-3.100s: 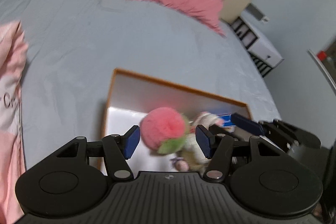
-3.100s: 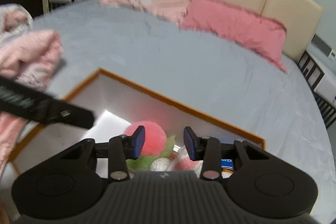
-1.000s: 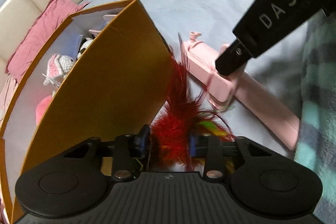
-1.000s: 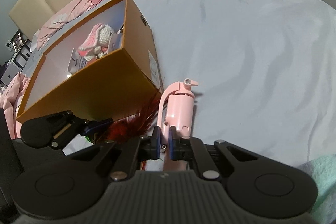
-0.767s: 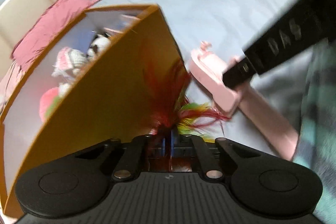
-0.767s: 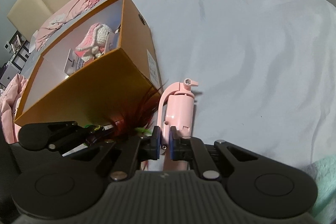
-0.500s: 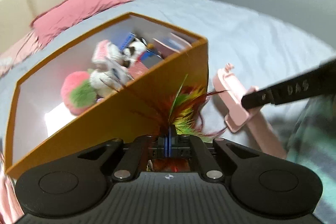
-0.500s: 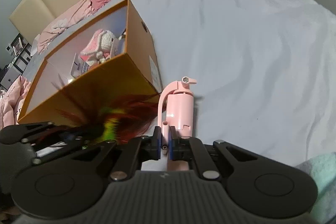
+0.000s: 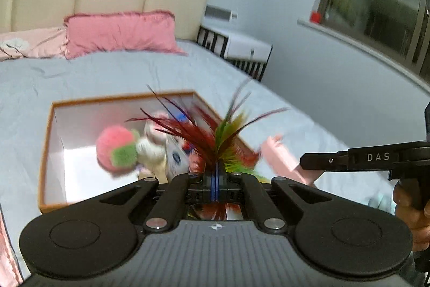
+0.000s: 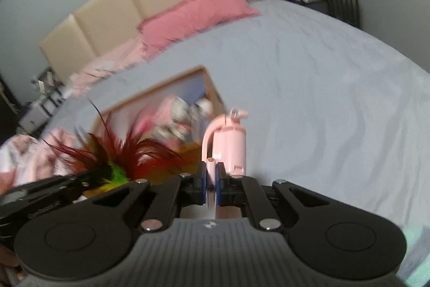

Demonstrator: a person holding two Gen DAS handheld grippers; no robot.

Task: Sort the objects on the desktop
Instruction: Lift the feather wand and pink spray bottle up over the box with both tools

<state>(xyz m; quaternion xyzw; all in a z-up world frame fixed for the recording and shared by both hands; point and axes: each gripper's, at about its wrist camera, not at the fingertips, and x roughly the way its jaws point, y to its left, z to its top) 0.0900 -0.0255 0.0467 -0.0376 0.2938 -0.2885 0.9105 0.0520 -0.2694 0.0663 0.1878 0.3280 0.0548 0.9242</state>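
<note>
The left gripper (image 9: 215,174) was clamped tight on a feather toy (image 9: 212,136) at frame centre, above the orange box (image 9: 47,131). The right gripper (image 10: 211,179) pinched a pink bottle (image 10: 232,144), upright at centre, over the bed (image 10: 322,71).
</note>
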